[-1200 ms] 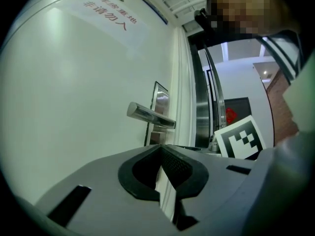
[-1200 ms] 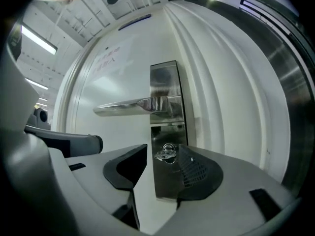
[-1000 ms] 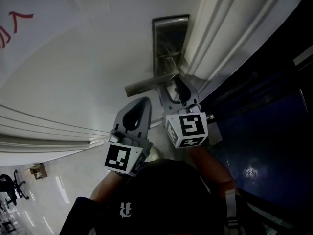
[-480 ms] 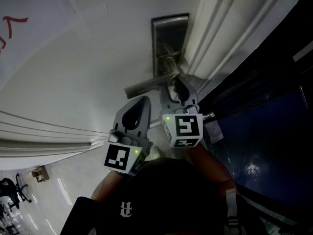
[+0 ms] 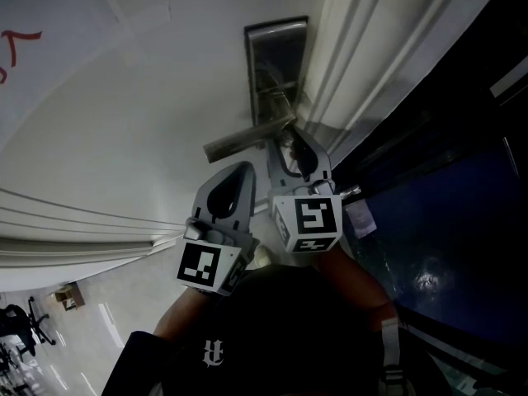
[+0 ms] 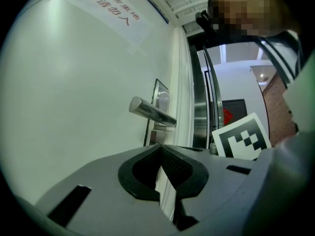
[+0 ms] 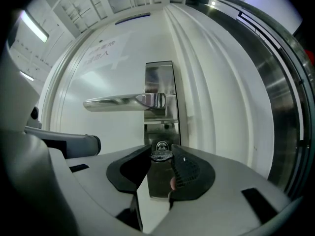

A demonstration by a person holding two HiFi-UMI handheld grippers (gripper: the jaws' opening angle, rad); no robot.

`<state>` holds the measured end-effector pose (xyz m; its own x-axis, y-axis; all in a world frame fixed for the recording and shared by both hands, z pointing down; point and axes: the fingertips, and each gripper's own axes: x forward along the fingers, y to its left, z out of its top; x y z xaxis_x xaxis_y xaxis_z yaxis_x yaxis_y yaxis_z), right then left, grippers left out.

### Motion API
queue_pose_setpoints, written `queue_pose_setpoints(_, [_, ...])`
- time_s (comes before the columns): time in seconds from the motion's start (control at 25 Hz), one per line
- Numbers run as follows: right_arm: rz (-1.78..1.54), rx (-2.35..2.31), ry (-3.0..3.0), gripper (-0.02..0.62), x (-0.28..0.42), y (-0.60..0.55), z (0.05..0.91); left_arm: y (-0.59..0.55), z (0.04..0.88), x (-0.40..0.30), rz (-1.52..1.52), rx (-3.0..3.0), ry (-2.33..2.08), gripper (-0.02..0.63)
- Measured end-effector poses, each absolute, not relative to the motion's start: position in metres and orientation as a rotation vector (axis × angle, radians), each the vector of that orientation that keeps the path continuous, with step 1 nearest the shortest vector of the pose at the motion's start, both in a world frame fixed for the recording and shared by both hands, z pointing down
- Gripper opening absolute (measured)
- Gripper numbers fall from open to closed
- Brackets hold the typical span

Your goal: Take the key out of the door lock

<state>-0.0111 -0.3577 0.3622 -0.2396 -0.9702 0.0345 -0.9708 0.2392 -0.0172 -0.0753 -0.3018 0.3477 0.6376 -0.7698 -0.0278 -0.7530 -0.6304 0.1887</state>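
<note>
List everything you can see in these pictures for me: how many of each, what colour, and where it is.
door: one, white, fills the left of the head view.
notice: one, white paper with red characters, stuck high on the door.
door frame: one, white moulding, beside the lock plate.
lock plate: one, silver metal, at the door's edge.
door handle: one, silver lever, pointing away from the frame.
key: one, dark metal, in the keyhole below the handle.
office chair: one, black, far off on the floor.
left gripper: one, grey, jaws together and empty, short of the door.
right gripper: one, grey, jaws closed on the key's head.
shirt: one, black, on the person.
</note>
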Motion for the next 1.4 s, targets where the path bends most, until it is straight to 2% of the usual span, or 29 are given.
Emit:
queue_pose_setpoints(0.68, [0.04, 1.886, -2.523, 0.132, 0.005, -0.325, 0.349, -0.275, 0.342, -0.057, -0.17, 2.688, -1.299, 0.005])
queue_pose_setpoints(1.4, [0.0, 1.716, -2.677, 0.132, 0.027, -0.225, 0.329, -0.183, 0.332, -0.022, -0.187, 2.646, -1.437, 0.005])
